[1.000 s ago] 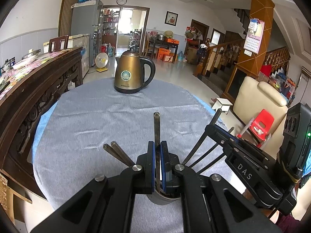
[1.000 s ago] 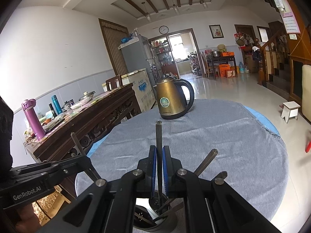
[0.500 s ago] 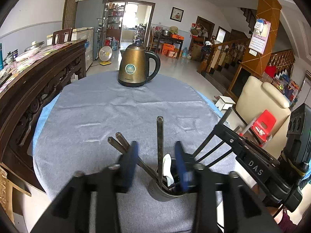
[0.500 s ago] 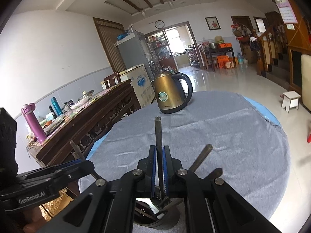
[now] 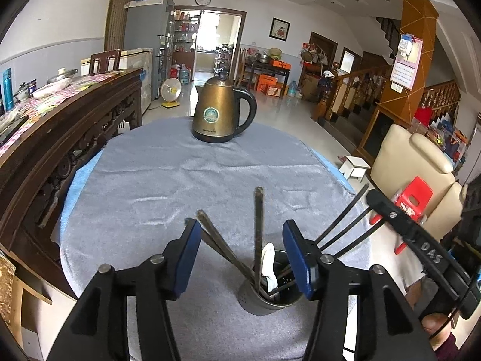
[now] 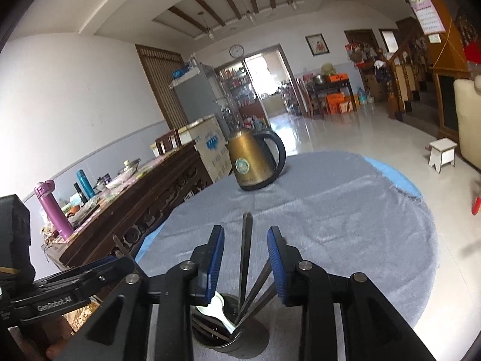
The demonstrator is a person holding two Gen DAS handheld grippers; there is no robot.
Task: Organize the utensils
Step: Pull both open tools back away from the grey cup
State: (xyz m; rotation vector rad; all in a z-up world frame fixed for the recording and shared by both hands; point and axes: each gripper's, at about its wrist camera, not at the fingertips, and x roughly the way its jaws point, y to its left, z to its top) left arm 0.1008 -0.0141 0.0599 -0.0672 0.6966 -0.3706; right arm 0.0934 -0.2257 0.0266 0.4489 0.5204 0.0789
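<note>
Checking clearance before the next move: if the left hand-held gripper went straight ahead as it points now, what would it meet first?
Probably the upright utensil handle standing in the holder, between the open fingers of the left hand-held gripper; depth is unclear.

We read "DAS" on the right gripper and "GenRobot.AI" on the left gripper.

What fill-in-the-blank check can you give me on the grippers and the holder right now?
1. The left gripper is ____, its blue pads apart.
2. The right gripper is ____ too, clamping nothing.
3. The white spoon sits inside the metal ____ along with the dark utensils.
4. The brass-coloured ____ stands on the grey tablecloth at the far side.

Missing words: open; open; cup; kettle
</note>
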